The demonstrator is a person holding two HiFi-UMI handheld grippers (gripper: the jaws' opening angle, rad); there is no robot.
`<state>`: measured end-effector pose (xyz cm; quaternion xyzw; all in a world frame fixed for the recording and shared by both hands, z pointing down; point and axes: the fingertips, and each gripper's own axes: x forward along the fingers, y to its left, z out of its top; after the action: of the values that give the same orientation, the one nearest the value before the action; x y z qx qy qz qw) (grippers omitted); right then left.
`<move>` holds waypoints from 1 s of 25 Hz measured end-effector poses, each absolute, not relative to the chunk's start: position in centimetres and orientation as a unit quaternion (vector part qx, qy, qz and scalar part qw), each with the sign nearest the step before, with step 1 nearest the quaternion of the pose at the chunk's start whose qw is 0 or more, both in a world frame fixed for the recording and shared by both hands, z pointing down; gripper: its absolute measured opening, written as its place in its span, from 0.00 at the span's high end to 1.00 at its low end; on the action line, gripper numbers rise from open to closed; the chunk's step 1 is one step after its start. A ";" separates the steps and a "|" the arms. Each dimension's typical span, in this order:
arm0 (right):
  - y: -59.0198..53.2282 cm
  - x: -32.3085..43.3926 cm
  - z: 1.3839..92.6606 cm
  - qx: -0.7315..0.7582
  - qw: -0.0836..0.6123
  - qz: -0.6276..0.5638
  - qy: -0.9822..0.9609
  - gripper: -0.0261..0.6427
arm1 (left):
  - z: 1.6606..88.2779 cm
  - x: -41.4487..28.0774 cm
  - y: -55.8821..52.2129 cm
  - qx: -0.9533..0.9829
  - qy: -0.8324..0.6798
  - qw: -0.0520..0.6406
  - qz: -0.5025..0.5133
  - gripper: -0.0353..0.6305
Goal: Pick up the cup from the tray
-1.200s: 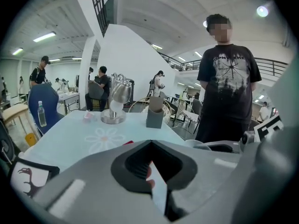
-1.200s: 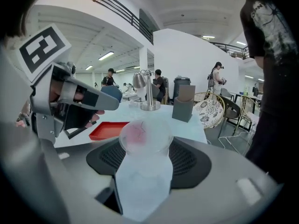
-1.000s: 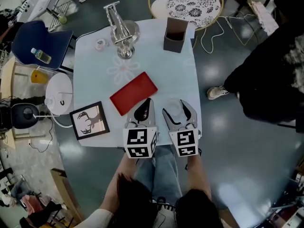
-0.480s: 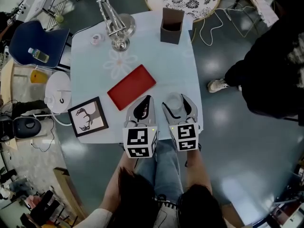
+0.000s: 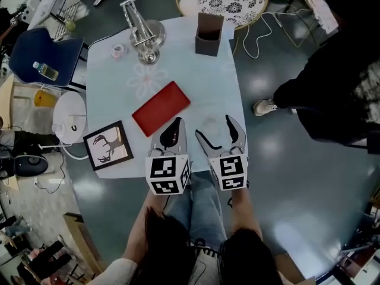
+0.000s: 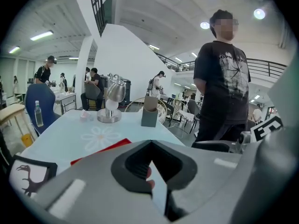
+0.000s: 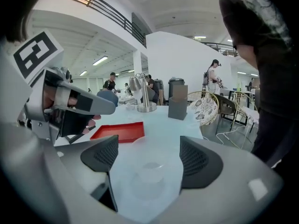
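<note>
The clear plastic cup (image 7: 149, 172) is not on the red tray (image 5: 161, 108). It stands on the pale table (image 5: 178, 64) near the front edge, with the tray well apart at its ten o'clock. The right gripper (image 5: 214, 127) has its jaws spread wide, one on each side of the cup and neither touching it. The left gripper (image 5: 176, 125), at the cup's nine o'clock, has its jaws pressed together on nothing.

The cup looks thin-walled and very light, so it would probably flex or buckle under a hard squeeze, and its smooth sides may slip on the pads. The best hold seems to be across the middle of the wall, below the rim, closing gently from three and nine o'clock. Its transparency makes the outline hard to judge.
</note>
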<state>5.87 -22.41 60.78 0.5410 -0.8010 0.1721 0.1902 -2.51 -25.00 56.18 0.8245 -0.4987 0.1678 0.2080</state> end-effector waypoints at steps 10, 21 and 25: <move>-20.6 4.6 49.7 0.552 0.156 0.111 -0.811 0.34 | 49.4 -3.6 -22.8 0.839 -0.489 0.191 0.143 0.95; -18.3 2.2 42.3 0.543 0.137 0.074 -0.825 0.57 | 42.2 -5.9 -20.5 0.844 -0.507 0.153 0.084 0.95; -17.1 1.5 40.2 0.554 0.123 0.057 -0.822 0.71 | 40.1 -6.7 -19.2 0.846 -0.510 0.136 0.068 0.95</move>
<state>1.49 -17.14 40.18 0.5538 -0.8216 0.0568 0.1229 -6.69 -19.20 40.09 0.8464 -0.5104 0.0684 0.1358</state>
